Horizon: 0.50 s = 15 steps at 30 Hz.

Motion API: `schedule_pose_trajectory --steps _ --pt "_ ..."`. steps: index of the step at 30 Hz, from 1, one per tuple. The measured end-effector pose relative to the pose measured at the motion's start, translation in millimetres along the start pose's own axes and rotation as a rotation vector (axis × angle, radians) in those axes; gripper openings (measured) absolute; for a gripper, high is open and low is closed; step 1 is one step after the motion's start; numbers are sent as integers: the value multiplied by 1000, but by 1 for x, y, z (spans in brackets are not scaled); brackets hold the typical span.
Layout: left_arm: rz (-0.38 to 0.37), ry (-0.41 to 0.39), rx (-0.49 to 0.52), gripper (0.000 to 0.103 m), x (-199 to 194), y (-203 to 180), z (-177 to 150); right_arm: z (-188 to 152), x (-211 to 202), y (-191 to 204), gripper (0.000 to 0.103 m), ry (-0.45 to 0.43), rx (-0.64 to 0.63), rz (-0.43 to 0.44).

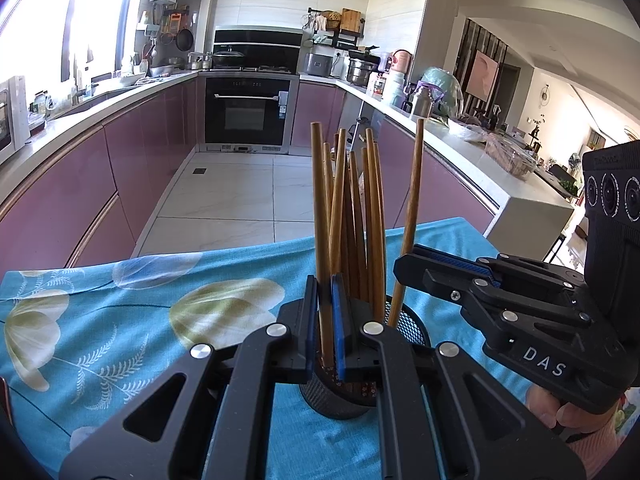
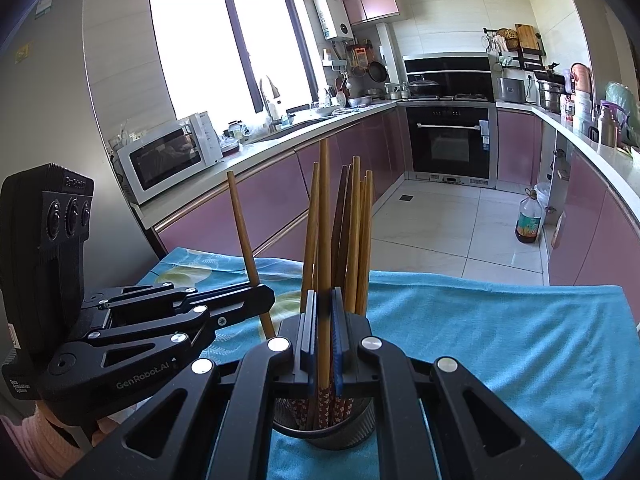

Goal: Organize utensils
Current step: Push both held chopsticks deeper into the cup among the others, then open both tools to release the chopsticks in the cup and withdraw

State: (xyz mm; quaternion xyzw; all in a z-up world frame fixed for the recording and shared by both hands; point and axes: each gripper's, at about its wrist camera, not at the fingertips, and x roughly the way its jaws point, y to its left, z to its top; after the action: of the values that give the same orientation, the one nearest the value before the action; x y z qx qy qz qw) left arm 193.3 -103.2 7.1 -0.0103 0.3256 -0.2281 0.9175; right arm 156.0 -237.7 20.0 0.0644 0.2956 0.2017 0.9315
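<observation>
A black mesh cup [image 1: 412, 326] stands on a blue flowered cloth [image 1: 120, 320] and holds several wooden chopsticks [image 1: 360, 216], upright and fanned out. My left gripper [image 1: 325, 328] is shut on one chopstick [image 1: 320, 200] whose lower end is in the cup. My right gripper [image 1: 404, 270] reaches in from the right, shut on another chopstick [image 1: 410, 204] above the cup's rim. In the right wrist view my right gripper [image 2: 324, 336] grips a chopstick [image 2: 324, 220] over the cup [image 2: 340, 432]. My left gripper [image 2: 264, 296] comes in from the left, holding its chopstick [image 2: 242, 228].
The cloth [image 2: 500, 352] covers a table in a kitchen. Pink cabinets [image 1: 60, 200] and worktops run along both sides, with an oven [image 1: 246, 110] at the far end. A microwave [image 2: 168, 156] stands on the left worktop. An oil bottle [image 2: 529, 222] stands on the tiled floor.
</observation>
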Motion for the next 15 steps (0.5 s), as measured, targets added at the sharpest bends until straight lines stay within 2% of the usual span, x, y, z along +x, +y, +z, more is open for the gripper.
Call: schedule_pose_trajectory --steps 15 --pt "-8 8 2 8 11 3 -2 -1 9 -3 6 7 20 -1"
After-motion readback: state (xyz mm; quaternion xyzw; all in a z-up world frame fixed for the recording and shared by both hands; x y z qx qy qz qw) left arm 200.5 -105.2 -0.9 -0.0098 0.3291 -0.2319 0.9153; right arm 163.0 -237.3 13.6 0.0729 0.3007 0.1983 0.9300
